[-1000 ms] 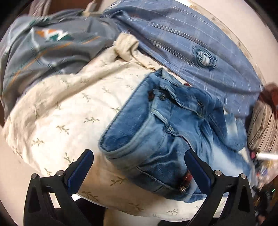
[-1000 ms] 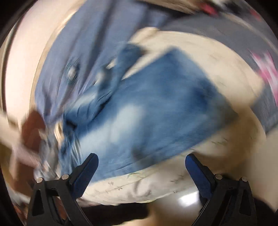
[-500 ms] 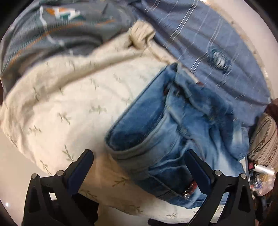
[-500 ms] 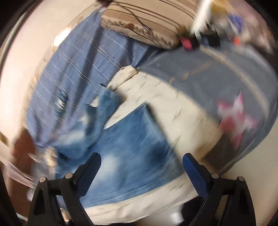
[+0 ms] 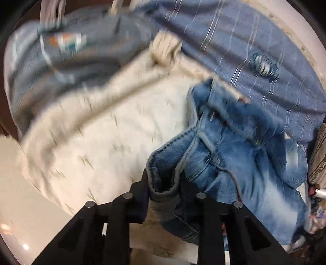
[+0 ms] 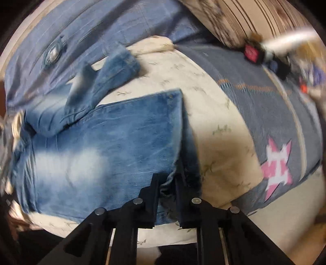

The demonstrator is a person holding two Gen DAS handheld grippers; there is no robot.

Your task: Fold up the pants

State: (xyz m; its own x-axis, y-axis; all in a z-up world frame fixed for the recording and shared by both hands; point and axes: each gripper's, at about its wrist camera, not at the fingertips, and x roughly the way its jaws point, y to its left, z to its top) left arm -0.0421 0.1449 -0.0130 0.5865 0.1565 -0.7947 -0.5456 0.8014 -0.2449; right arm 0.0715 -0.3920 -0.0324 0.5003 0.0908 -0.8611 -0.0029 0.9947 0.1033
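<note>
Faded blue jeans [image 5: 234, 155] lie on a cream leaf-print cloth [image 5: 106, 130]. In the left wrist view my left gripper [image 5: 163, 183] is shut on the jeans' waistband edge near me. In the right wrist view the jeans [image 6: 106, 146] spread flat with one leg [image 6: 110, 69] bunched at the far side. My right gripper [image 6: 167, 183] is shut on the jeans' hem corner at the near edge.
The cream cloth [image 6: 220, 126] lies over blue-grey bedding with a pink star [image 6: 277, 165]. A blue striped garment [image 5: 254, 51] lies beyond the jeans. A striped cushion [image 6: 254, 18] and small clutter [image 6: 271, 55] sit at the far right. Pale floor [image 5: 24, 203] lies below.
Both grippers were open over the jeans; both have now shut on denim edges. The left moved down onto the waistband, the right onto the hem corner.
</note>
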